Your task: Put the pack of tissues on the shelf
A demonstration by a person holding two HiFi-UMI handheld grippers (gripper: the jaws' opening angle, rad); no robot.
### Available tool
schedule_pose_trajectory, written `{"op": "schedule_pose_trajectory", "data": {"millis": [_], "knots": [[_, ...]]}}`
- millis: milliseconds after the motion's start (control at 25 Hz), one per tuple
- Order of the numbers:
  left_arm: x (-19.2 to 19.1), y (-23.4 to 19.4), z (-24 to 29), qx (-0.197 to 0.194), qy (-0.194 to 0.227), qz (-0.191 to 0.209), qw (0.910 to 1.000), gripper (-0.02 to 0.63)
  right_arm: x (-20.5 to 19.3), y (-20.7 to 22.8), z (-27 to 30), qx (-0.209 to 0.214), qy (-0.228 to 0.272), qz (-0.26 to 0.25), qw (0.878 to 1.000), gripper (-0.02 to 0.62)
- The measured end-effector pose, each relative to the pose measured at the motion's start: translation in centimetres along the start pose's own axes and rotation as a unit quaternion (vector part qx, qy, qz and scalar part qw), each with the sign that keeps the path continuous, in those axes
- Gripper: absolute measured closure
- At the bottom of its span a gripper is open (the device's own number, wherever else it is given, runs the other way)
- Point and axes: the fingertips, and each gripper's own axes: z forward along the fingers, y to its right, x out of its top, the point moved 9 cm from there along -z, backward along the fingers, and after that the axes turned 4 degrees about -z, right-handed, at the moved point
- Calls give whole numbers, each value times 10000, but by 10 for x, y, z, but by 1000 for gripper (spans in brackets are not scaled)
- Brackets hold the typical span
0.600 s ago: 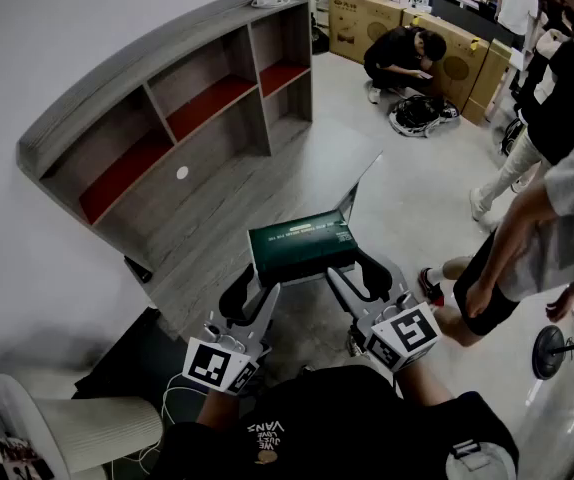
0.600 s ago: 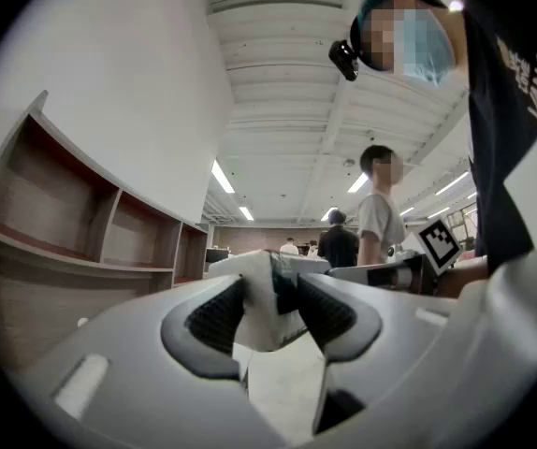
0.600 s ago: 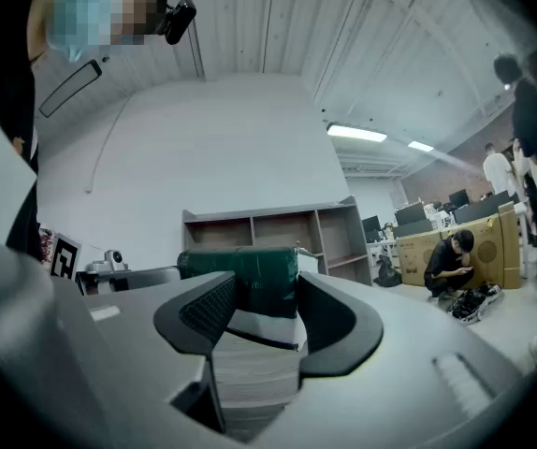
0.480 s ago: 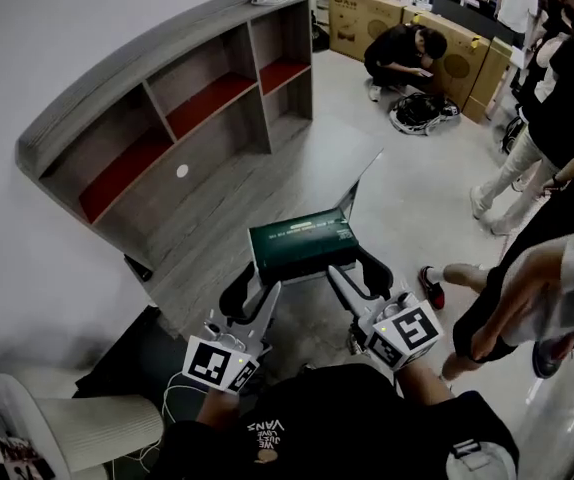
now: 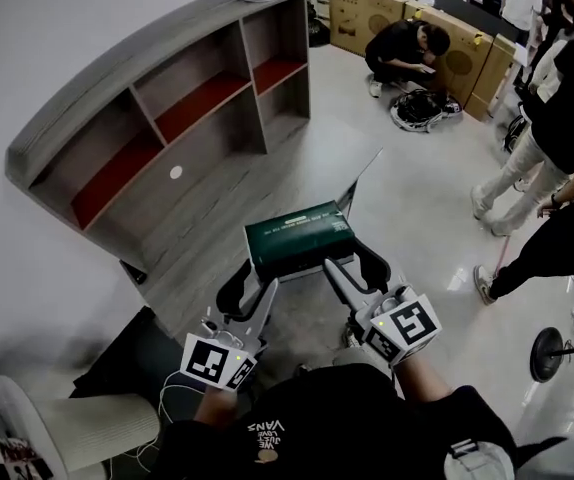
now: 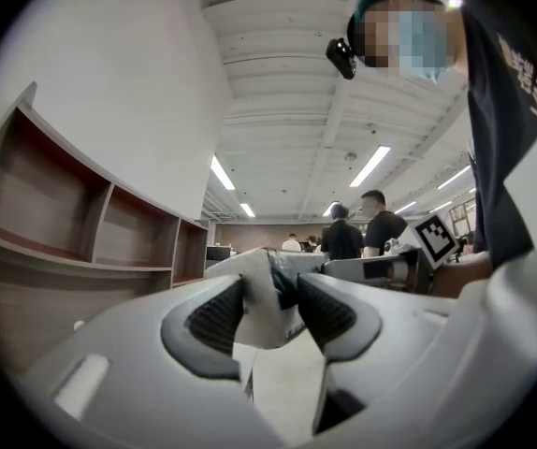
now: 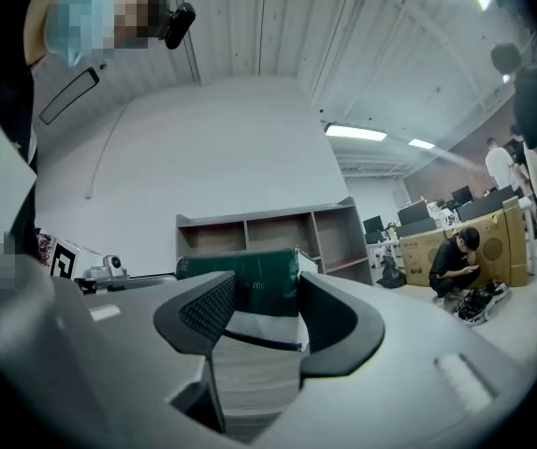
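The pack of tissues [image 5: 299,236] is above the counter's [image 5: 217,208] near edge, with its long axis from 9 to 3 o'clock. The left gripper [image 5: 252,286] jaws clamp its left end and the right gripper [image 5: 355,266] jaws clamp its right end. The shelf [image 5: 137,63] lies at 11 o'clock.

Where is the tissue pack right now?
In the head view the pack is at centre, over the near edge of the desk, its near end between the jaws of the left gripper and right gripper. The shelf stands beyond it.
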Motion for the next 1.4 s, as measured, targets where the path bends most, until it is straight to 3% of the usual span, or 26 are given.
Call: {"op": "schedule_pose_trajectory", "data": {"millis": [280,520,760,1080,1400], "knots": [[-1,12,75,297,-10,26,9996,405,13,81,17,260,-109,84,9996,385],[-13,18,97,583,67,69,9983,405,10,111,28,606,-102,29,9981,383],[-14,35,161,945,109,128,9954,406,22,182,41,1009,-196,22,9947,383],[-22,39,168,1285,154,180,9914,405,18,196,53,1313,-129,44,9913,384],[-20,6,187,1430,42,223,9895,405,15,210,95,1456,-177,135,9891,384]]}}
